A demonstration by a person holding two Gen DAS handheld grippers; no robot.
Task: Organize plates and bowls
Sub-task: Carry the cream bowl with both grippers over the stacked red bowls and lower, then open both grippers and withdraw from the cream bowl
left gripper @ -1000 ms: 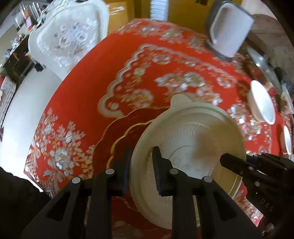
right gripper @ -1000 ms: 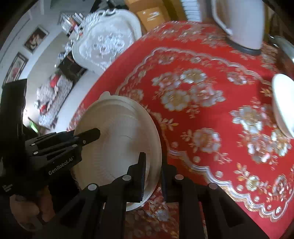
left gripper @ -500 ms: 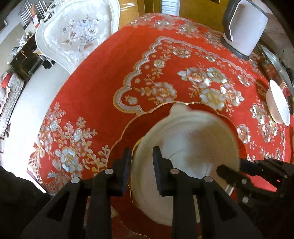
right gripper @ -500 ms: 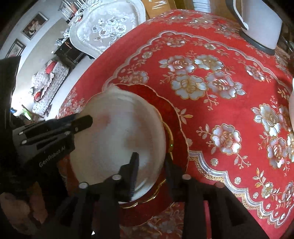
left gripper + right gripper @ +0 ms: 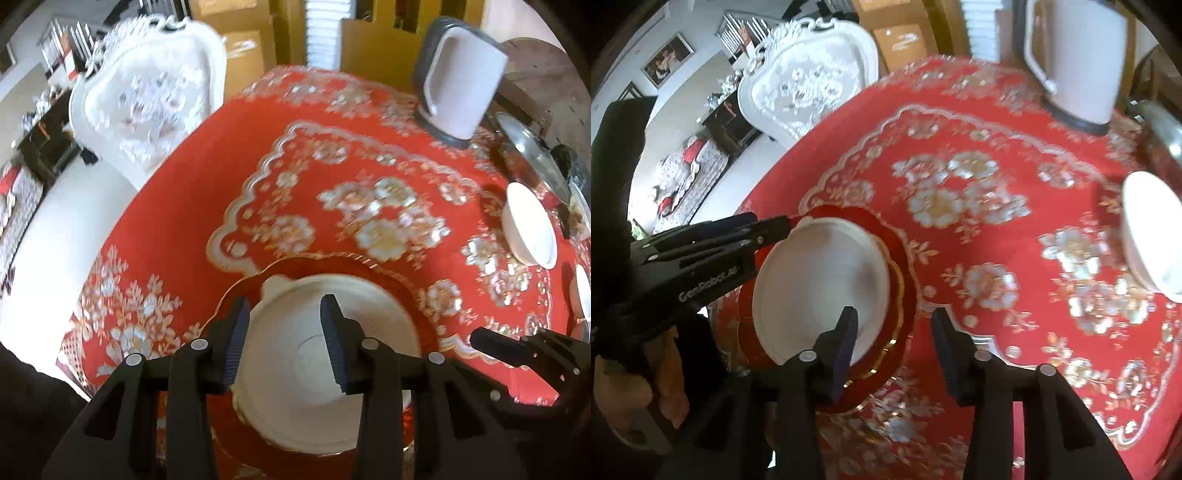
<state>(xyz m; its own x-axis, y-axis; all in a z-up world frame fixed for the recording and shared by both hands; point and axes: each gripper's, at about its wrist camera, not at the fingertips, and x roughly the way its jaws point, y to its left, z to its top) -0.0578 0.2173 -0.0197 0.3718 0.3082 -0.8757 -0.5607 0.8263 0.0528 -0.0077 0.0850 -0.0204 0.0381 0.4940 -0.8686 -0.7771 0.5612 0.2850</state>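
The white plate (image 5: 325, 373) now rests on the red gold-rimmed plate (image 5: 905, 258), forming one stack near the front edge of the worktop (image 5: 369, 155), which is covered in a red flowered cloth. The left gripper (image 5: 284, 339) stands with jaws wide, one on each side of the white plate's near rim, gripping nothing. The right gripper (image 5: 892, 339) also has its jaws wide and empty, poised at the stack's right edge. Judgement: this stacking step looks complete. Outstanding: a white bowl (image 5: 530, 229) sits well apart at the right, with what seems another white dish (image 5: 583, 295) at the frame edge, not yet gathered. A white kettle (image 5: 461, 85) stands at the far side.
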